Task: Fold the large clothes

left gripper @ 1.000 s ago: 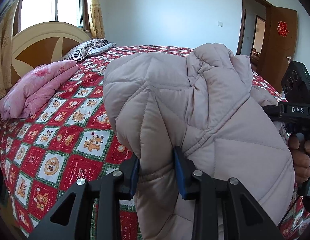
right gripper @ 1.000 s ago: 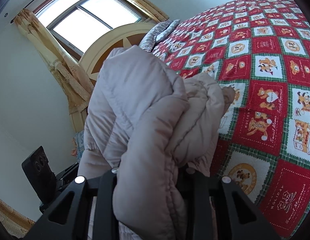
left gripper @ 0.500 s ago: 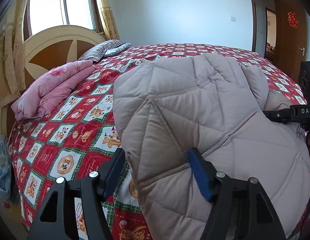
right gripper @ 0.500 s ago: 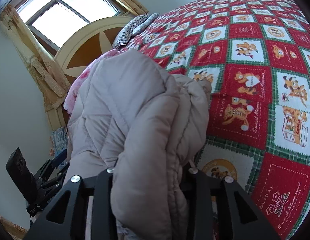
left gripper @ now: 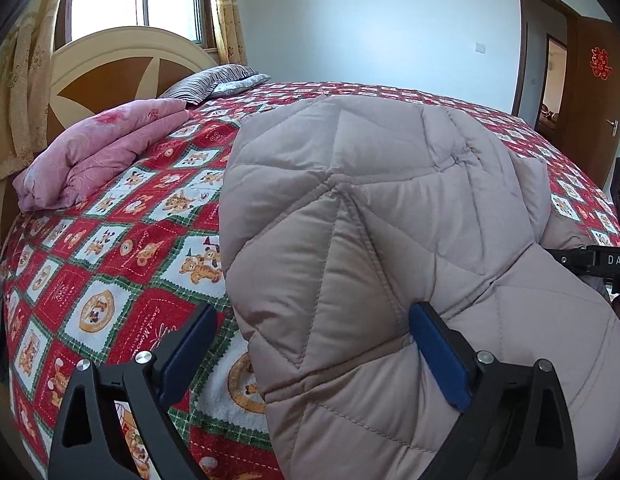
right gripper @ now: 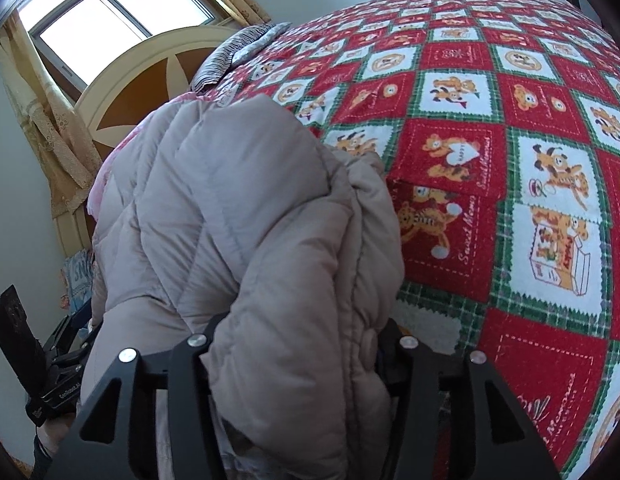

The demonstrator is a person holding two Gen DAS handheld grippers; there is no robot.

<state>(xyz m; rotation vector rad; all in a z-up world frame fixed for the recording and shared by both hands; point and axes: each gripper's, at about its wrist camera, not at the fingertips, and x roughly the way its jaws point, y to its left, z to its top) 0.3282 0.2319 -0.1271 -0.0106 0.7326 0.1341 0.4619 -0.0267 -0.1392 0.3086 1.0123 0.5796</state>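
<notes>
A beige quilted puffer jacket (left gripper: 389,208) lies folded over near the front edge of the bed. My left gripper (left gripper: 310,344) is open wide; the jacket's edge sits between its blue pads (left gripper: 441,356), which no longer pinch it. In the right wrist view the jacket (right gripper: 238,208) bulges up between my right gripper's fingers, and my right gripper (right gripper: 298,344) is shut on a thick fold of it. The right gripper's body also shows at the right edge of the left wrist view (left gripper: 597,260).
The bed carries a red, green and white cartoon-patterned cover (left gripper: 122,264). A folded pink quilt (left gripper: 98,152) and striped pillows (left gripper: 214,82) lie by the headboard (left gripper: 106,64). A window with curtains is behind it. A brown door (left gripper: 597,96) stands at far right.
My left gripper has opened and let go of the jacket. The jacket has come down and spread flatter on the bed. My right gripper keeps its hold and has lowered.
</notes>
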